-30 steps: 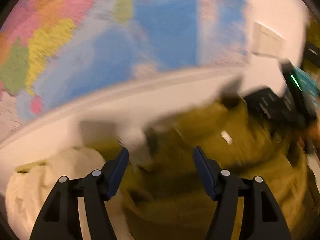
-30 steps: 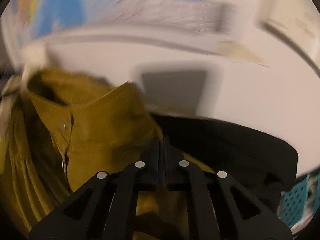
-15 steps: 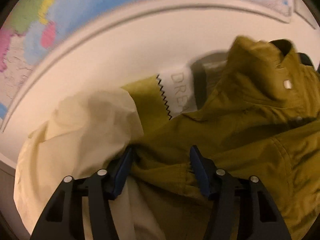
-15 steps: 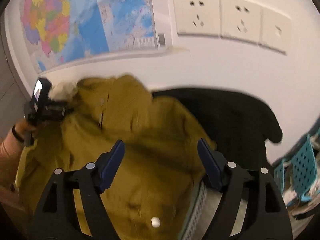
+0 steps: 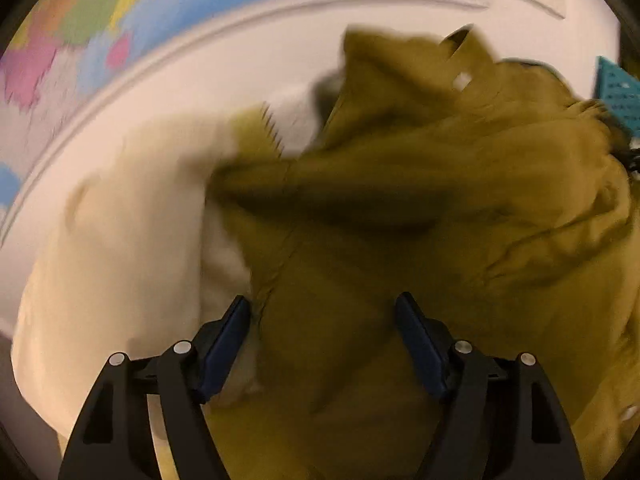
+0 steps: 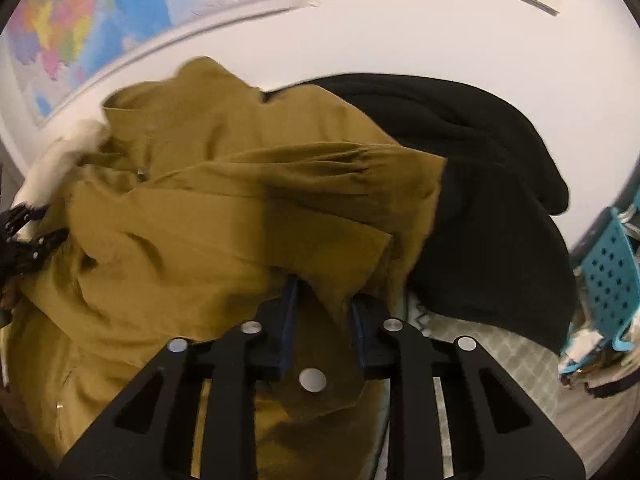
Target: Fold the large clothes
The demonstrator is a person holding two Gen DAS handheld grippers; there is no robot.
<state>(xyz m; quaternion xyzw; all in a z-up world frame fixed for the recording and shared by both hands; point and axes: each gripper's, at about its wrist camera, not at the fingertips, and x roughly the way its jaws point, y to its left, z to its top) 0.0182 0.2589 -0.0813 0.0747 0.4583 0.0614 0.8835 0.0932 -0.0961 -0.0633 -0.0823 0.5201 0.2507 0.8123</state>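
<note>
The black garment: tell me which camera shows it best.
The right wrist view. There the black garment lies in full, sharp sight right of the mustard jacket. The left wrist view is blurred and the jacket covers it; at most a dark sliver shows.

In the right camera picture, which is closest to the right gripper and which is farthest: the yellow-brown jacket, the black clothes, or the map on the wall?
1. Yellow-brown jacket: a fold lies right between the right gripper's closing jaws.
2. Black clothes: just beyond the jacket, to the right.
3. Map: up on the wall, top left, farthest back.
</note>
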